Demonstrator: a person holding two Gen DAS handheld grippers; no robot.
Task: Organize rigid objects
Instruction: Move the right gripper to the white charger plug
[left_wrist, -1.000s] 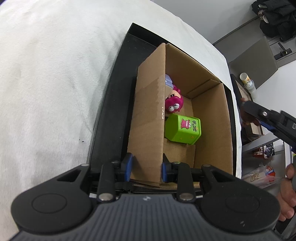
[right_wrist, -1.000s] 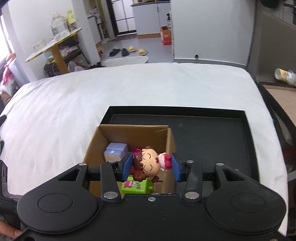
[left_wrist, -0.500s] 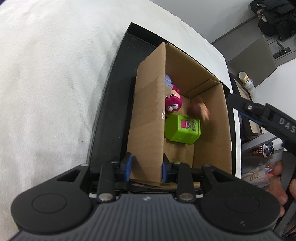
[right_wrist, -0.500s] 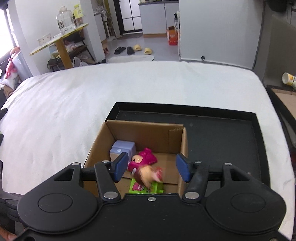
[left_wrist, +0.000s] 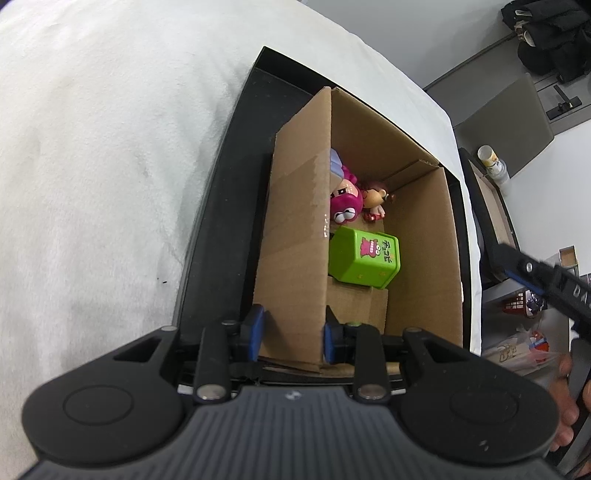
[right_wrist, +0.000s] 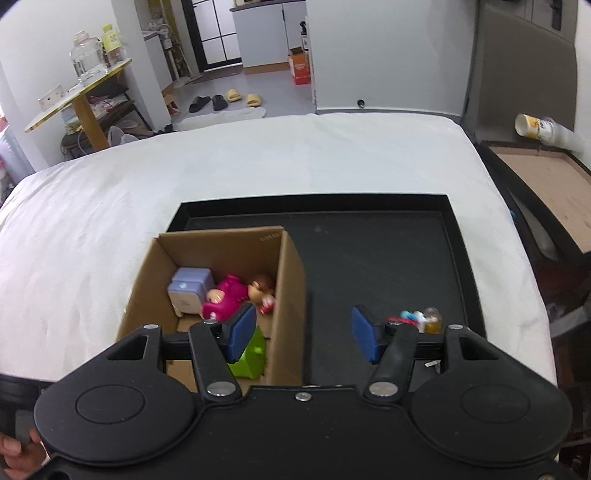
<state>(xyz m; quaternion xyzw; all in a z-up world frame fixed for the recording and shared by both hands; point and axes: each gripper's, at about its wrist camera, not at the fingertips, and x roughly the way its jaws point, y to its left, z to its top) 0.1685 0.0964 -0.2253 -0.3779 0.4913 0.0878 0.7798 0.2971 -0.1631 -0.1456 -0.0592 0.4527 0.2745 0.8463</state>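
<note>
Surface: a soft white cover (right_wrist: 258, 177) is spread over a wide flat top, and a black tray (right_wrist: 388, 258) is set on it.
Room: a yellow side table (right_wrist: 79, 92) with jars is seen at 10 o'clock in the right wrist view, slippers (right_wrist: 225, 101) are seen on the grey floor at 12 o'clock, and a paper cup (right_wrist: 532, 125) is seen lying at 2 o'clock.
Box: a cardboard box (left_wrist: 295, 236) is stood on the tray's left part.
Toys in box: a pink toy (left_wrist: 345, 206), a brown-haired doll (left_wrist: 375, 201), a green block (left_wrist: 364, 258) and a pale purple block (right_wrist: 190, 290) are kept inside.
Left hand-held gripper (left_wrist: 291, 339): it is closed on the box's near wall, with one blue pad on each side of the cardboard.
Right hand-held gripper (right_wrist: 303, 334): its jaws are held apart and nothing is pinched. The box wall is seen under the gap.
Doll from right hand-held gripper: it is found at 11 o'clock, down in the box, apart from the pads.
Small toys (right_wrist: 417, 319): a little bunch is left on the tray at 3 o'clock of the right pad, just beside it.
</note>
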